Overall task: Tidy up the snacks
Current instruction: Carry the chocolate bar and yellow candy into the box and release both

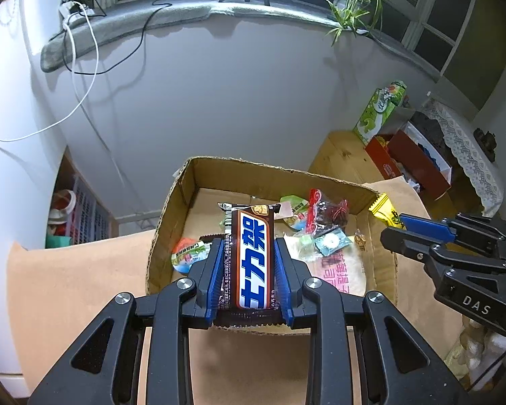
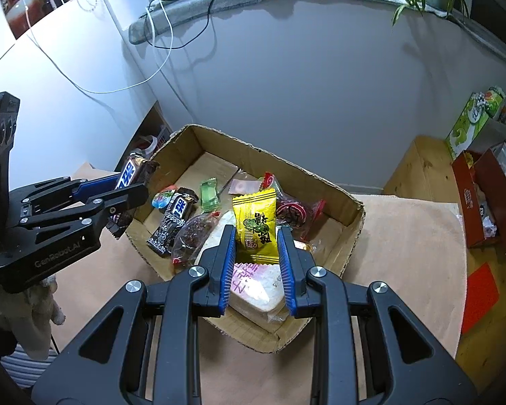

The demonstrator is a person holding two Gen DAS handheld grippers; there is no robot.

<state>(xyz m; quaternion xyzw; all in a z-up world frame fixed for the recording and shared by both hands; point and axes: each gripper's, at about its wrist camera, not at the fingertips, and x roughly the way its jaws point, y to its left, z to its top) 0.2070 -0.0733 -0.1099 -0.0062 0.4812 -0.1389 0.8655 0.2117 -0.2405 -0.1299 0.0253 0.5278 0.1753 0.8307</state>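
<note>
An open cardboard box (image 1: 172,209) sits on a brown-papered table and holds several wrapped snacks; it also shows in the right wrist view (image 2: 350,233). My left gripper (image 1: 249,246) is shut on a brown, blue and white chocolate bar (image 1: 253,256), held over the box's near edge; the bar (image 2: 131,172) also shows in the right wrist view. My right gripper (image 2: 256,233) is shut on a yellow snack packet (image 2: 254,222), held above the box. The packet (image 1: 384,211) shows at the box's right wall in the left wrist view.
In the box lie a second chocolate bar (image 2: 173,221), a green candy (image 2: 209,194), red-wrapped sweets (image 2: 295,214) and a white packet (image 2: 256,281). A red box (image 2: 485,199) and a green carton (image 2: 472,118) stand at the right. A grey wall rises behind.
</note>
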